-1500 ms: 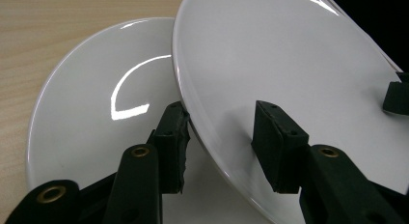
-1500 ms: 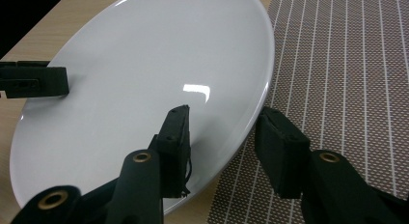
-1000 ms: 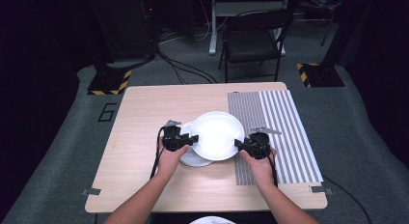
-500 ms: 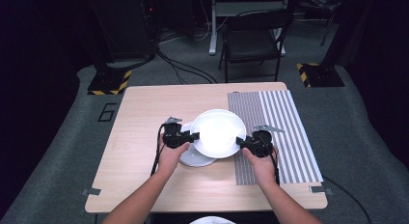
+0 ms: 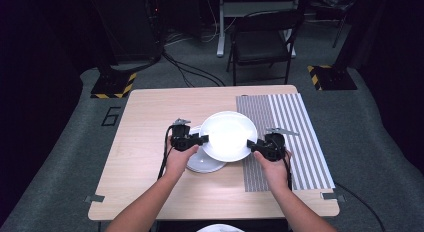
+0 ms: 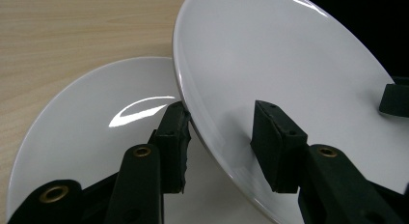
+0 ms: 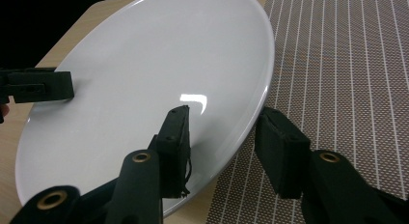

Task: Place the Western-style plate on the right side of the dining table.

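L gripper (image 5: 199, 140) & R gripper (image 5: 256, 146) are both clamping upper plate's (image 5: 227, 135) opposite rims, nothing on it, lower plate (image 6: 91, 132) sitting under L jaws.

A plate (image 5: 227, 135) sits mid-table (image 5: 150, 112), held up between the left gripper (image 5: 202, 139) and right gripper (image 5: 251, 144). Under its left edge a second plate (image 5: 202, 163) lies on the table. A mat (image 5: 300, 137) covers the table's right edge.
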{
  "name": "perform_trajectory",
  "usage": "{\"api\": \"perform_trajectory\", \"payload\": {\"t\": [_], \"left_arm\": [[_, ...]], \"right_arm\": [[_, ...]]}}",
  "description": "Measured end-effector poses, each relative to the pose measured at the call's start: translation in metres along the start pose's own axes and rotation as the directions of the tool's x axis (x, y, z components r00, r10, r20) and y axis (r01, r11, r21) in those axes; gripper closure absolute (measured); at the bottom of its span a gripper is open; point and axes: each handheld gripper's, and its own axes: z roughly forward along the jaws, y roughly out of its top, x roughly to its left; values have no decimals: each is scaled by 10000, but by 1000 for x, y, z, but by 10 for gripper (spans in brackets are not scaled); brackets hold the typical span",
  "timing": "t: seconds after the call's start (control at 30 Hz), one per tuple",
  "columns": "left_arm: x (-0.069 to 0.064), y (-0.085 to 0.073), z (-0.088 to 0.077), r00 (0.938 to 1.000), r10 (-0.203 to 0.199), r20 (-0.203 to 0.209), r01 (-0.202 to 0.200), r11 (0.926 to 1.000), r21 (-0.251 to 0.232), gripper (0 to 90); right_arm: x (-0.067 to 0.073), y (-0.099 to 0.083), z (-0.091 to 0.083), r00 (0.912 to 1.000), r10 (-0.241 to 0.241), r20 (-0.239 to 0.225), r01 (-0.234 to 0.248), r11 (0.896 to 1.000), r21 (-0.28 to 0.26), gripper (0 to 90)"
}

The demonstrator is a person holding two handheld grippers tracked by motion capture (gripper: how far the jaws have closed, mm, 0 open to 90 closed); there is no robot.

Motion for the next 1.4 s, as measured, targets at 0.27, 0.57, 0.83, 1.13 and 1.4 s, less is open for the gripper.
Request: {"api": "perform_trajectory", "payload": {"t": [0.27, 0.57, 0.83, 1.13, 1.4], "left_arm": [[-4, 5, 4, 10000, 27, 70, -27, 10000, -2, 580], [-9, 6, 13, 9999, 9, 161, -10, 10000, 53, 589], [-14, 9, 19, 9996, 11, 268, -13, 9999, 100, 603], [-22, 14, 30, 9988, 144, 466, -152, 9997, 176, 603], [-29, 17, 40, 9973, 245, 697, -265, 9993, 271, 603]], "right_arm": [[-5, 1, -3, 9999, 127, 46, -127, 9999, -42, 559], [-12, 1, -7, 9996, 223, 176, -220, 9997, -140, 560], [-19, 0, -11, 9989, 389, 268, -383, 9990, -226, 568], [-27, -2, -20, 9973, 608, 423, -593, 9976, -359, 568], [-35, -2, -29, 9948, 804, 625, -773, 9958, -499, 569]]}}
